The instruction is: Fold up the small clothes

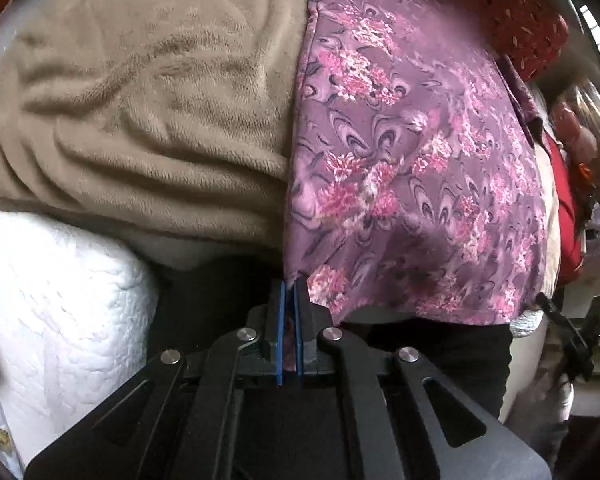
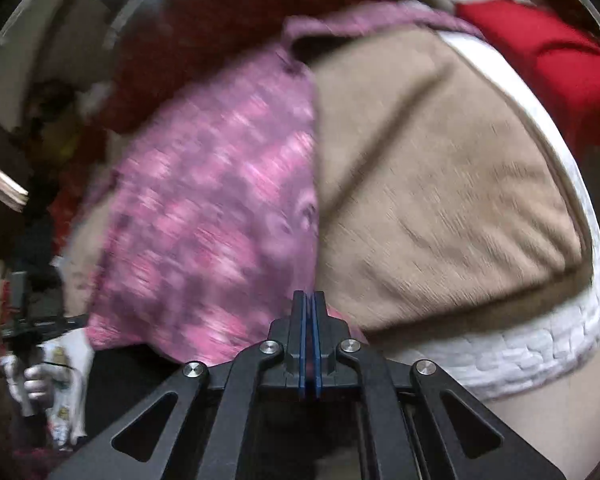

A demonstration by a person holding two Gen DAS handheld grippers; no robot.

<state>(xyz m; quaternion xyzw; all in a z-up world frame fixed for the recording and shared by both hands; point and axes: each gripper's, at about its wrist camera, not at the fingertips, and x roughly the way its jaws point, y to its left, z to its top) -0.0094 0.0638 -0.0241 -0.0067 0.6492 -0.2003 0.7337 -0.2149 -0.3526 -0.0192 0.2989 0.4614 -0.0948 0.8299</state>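
Nearest the left camera, left tool (image 1: 290, 286) has its blue pads pinched together on the near bottom corner of the purple flowered garment (image 1: 412, 152). Right tool (image 2: 310, 298) is likewise closed at the garment's (image 2: 216, 208) near hem, probably gripping the other corner; that view is motion-blurred, so the hold is hard to confirm. Both tools sit at the near edge, roughly equally close, pointing forward and up along the cloth. Garment runs away from the tools, long axis near-to-far, lying over a tan fleece blanket (image 1: 140, 112) on the bed. White quilted cover (image 1: 60, 300) shows under the blanket at the bed edge. Farther back, red patterned cloth (image 1: 516, 8) lies past the garment's far end. Next move likely carries the near hem forward toward the far end.
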